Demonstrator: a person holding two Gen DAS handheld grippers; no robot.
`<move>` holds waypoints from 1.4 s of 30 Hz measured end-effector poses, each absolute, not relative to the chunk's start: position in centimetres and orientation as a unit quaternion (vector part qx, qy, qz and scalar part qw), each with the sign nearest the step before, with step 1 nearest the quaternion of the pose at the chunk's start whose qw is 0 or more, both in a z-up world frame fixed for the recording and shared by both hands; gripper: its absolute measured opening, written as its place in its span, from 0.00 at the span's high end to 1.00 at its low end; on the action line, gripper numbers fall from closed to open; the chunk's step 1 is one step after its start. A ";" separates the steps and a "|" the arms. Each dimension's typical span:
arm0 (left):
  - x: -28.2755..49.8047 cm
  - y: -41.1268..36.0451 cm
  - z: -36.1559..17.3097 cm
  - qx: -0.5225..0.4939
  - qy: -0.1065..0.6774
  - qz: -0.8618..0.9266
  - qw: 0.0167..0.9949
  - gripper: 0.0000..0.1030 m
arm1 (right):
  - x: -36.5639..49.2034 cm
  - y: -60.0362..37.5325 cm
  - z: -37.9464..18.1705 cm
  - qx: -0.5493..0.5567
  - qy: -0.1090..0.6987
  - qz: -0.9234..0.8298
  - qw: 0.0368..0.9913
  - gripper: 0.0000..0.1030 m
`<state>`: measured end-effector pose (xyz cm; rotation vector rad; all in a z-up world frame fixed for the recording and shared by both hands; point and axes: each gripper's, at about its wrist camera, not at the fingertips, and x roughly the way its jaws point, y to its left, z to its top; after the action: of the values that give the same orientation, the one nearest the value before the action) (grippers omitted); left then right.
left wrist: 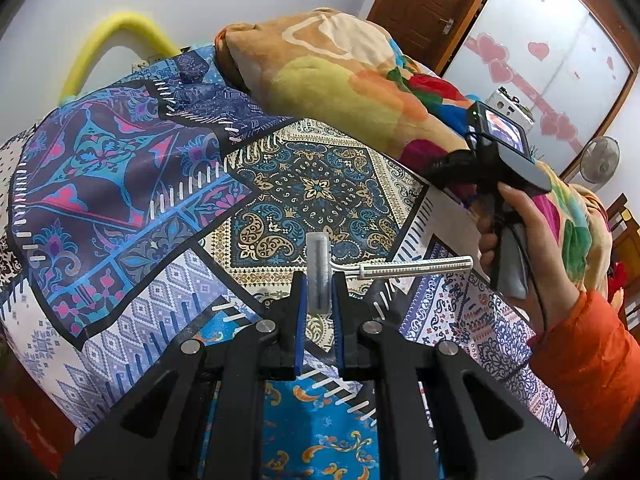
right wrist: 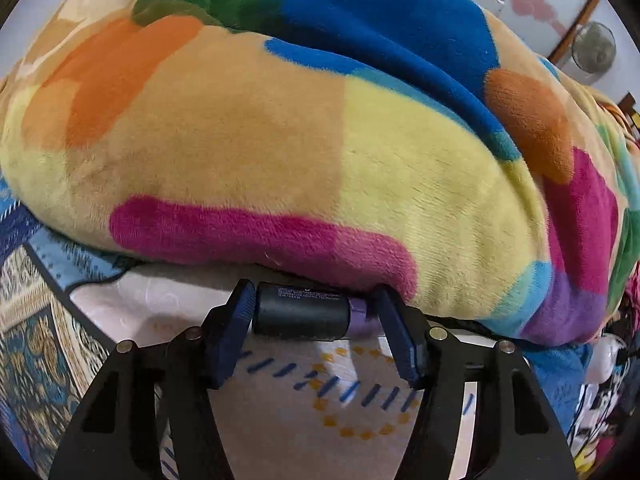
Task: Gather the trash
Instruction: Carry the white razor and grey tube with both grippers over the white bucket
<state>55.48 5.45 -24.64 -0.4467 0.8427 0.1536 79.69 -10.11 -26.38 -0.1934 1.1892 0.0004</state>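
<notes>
The left tongs (left wrist: 319, 292) clamp a disposable razor (left wrist: 320, 272) above the patchwork bedsheet (left wrist: 160, 208). The right tongs (right wrist: 316, 308) stand half-wide around a dark cylinder (right wrist: 300, 312) tucked tight against the fleece blanket (right wrist: 280, 140) edge; its left pad touches, the right pad stands clear.

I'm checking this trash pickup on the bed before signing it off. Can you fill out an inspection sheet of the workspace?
Surface: patterned bedsheet, blue, purple and cream patchwork.
Job's things: disposable razor clamped by its head, handle sticking out to the right; dark cylinder with a purple end lying on the sheet at the blanket's edge.
Clutter: colourful fleece blanket bunched on the bed.
Grippers: left hand-held gripper shut on the razor; right hand-held gripper straddling the cylinder, a gap showing at its right finger.
Cables: black cable looping from the right hand-held gripper.
Surroundings: wooden door, fan, yellow tube.
</notes>
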 end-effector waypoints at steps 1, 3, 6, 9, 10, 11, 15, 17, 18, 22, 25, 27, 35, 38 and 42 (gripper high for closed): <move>55.5 5.4 -24.6 -0.214 0.404 0.074 0.886 0.90 | 79.3 -10.5 -26.2 -0.089 0.558 0.006 0.825 0.44; 55.4 5.3 -24.4 -0.212 0.404 0.073 0.887 0.90 | 78.8 -11.2 -25.6 -0.081 0.556 0.016 0.827 0.44; 55.3 5.1 -23.9 -0.207 0.405 0.071 0.888 0.90 | 78.0 -12.8 -24.3 -0.065 0.549 0.025 0.833 0.44; 55.1 4.9 -23.3 -0.204 0.405 0.070 0.889 0.90 | 76.8 -14.4 -22.6 -0.054 0.540 0.041 0.839 0.44; 55.0 4.8 -23.1 -0.205 0.405 0.069 0.889 0.90 | 76.3 -14.7 -22.1 -0.058 0.534 0.043 0.842 0.44; 54.9 4.8 -22.8 -0.205 0.403 0.069 0.889 0.90 | 75.5 -15.1 -21.4 -0.064 0.526 0.047 0.847 0.44; 53.9 5.0 -21.1 -0.203 0.395 0.076 0.893 0.90 | 72.3 -15.1 -18.4 -0.083 0.494 0.069 0.863 0.44; 53.1 5.3 -20.2 -0.204 0.391 0.080 0.894 0.90 | 69.8 -14.5 -16.8 -0.089 0.479 0.086 0.869 0.44; 52.6 5.5 -19.7 -0.205 0.389 0.083 0.894 0.90 | 68.8 -14.3 -16.1 -0.089 0.473 0.095 0.872 0.44; 49.8 6.5 -17.2 -0.203 0.379 0.101 0.897 0.90 | 65.0 -13.3 -13.5 -0.094 0.448 0.136 0.878 0.44; 47.0 7.3 -15.2 -0.198 0.369 0.117 0.901 0.90 | 60.4 -12.7 -10.7 -0.097 0.429 0.175 0.881 0.44; 45.1 8.0 -14.1 -0.197 0.363 0.128 0.902 0.90 | 58.1 -12.1 -9.3 -0.101 0.419 0.195 0.881 0.44; 36.4 11.8 -10.4 -0.200 0.343 0.180 0.900 0.90 | 46.8 -8.5 -4.5 -0.127 0.372 0.281 0.875 0.44; 32.8 13.4 -9.6 -0.200 0.338 0.201 0.897 0.90 | 43.2 -6.9 -3.6 -0.130 0.369 0.310 0.866 0.44; 28.4 15.2 -9.3 -0.204 0.336 0.223 0.892 0.90 | 39.3 -4.6 -3.3 -0.135 0.374 0.341 0.852 0.44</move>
<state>28.41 15.20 -9.35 -0.4231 0.6983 0.4622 39.31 -4.62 -3.33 -0.2847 0.7872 0.7180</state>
